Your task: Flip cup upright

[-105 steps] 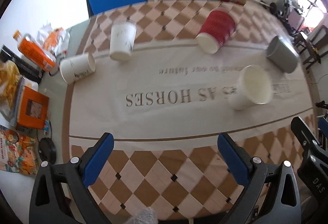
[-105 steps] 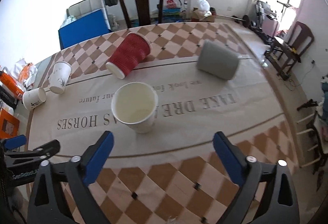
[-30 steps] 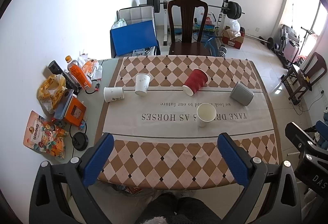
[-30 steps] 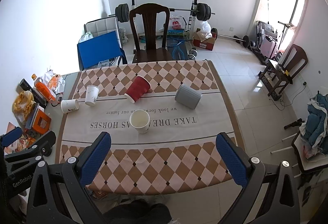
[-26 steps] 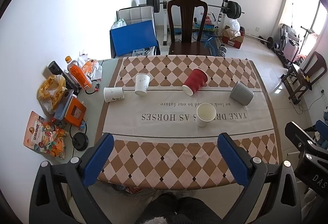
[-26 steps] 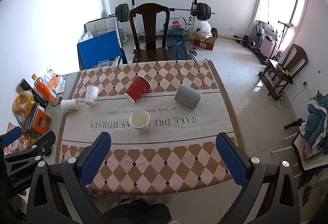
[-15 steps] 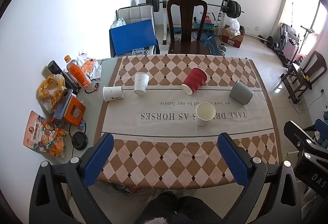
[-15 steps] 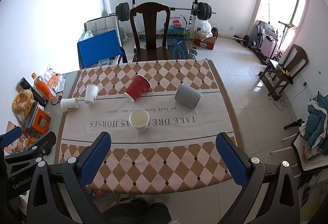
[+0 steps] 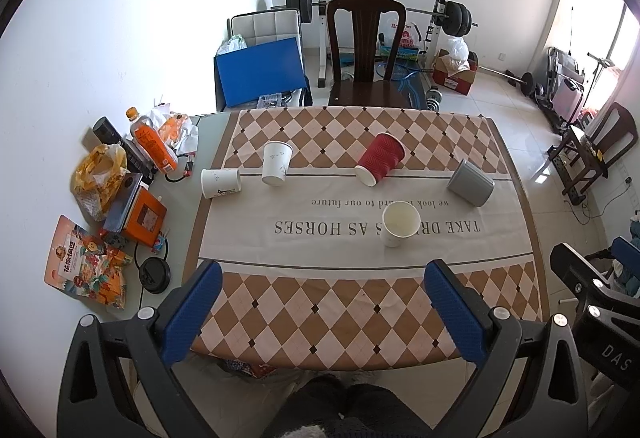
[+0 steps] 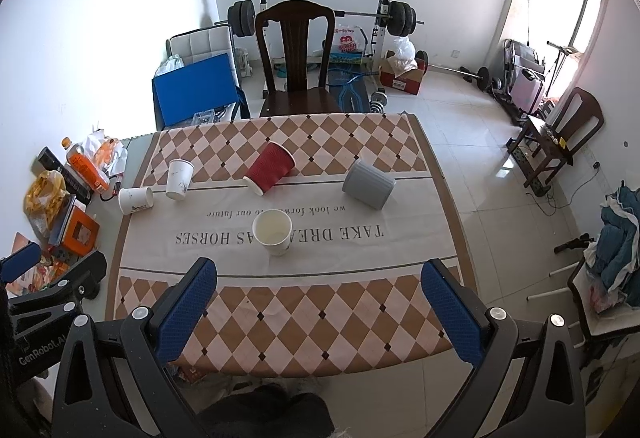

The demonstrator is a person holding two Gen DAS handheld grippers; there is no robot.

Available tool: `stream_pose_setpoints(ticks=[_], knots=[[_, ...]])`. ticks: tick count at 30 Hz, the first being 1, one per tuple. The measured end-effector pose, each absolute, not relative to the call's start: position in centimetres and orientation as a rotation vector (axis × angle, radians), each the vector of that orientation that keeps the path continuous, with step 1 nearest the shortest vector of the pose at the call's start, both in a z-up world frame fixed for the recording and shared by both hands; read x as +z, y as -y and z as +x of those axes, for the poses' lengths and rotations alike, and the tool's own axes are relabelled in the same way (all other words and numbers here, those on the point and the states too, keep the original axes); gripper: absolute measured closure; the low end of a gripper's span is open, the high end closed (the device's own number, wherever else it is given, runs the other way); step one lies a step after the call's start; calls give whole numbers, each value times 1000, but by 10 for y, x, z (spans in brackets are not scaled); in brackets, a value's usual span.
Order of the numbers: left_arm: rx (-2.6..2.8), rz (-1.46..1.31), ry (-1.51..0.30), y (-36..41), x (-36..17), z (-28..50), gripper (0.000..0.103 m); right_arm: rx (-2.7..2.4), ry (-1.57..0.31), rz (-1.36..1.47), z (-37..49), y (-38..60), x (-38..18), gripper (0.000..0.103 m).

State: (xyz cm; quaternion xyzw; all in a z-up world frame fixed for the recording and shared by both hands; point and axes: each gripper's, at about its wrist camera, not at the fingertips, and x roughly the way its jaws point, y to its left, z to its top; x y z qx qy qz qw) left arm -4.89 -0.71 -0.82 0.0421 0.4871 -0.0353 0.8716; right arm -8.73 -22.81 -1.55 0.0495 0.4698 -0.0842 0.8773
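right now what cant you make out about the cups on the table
- Red cup, left wrist view: lies on its side with its mouth turned away, so its inside is hidden.
- Grey cup, right wrist view: only its outer wall shows; which end is open cannot be told.
- Two small white cups, left wrist view: their printed marks are too small to read.
- Tablecloth lettering, right wrist view: partly covered by the upright white cup.

Paper cups on the tablecloth (image 9: 320,238), five in all:
- white cups, three: one upright (image 9: 400,224), one tipped (image 9: 276,168), one on its side (image 9: 220,183);
- red ribbed cup (image 9: 380,163), one, on its side;
- grey cup (image 9: 471,182), one, on its side.

Grippers, two: left gripper (image 9: 320,310), right gripper (image 10: 318,308).

Dark wooden chair (image 9: 366,49) behind table, one.
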Motion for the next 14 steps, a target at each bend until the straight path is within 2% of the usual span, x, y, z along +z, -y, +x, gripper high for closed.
stream_pose_setpoints(ticks=[14], knots=[[-76,85,-1010,8,-4,-46,0,-175,-980,102,-86,227,-14,0]])
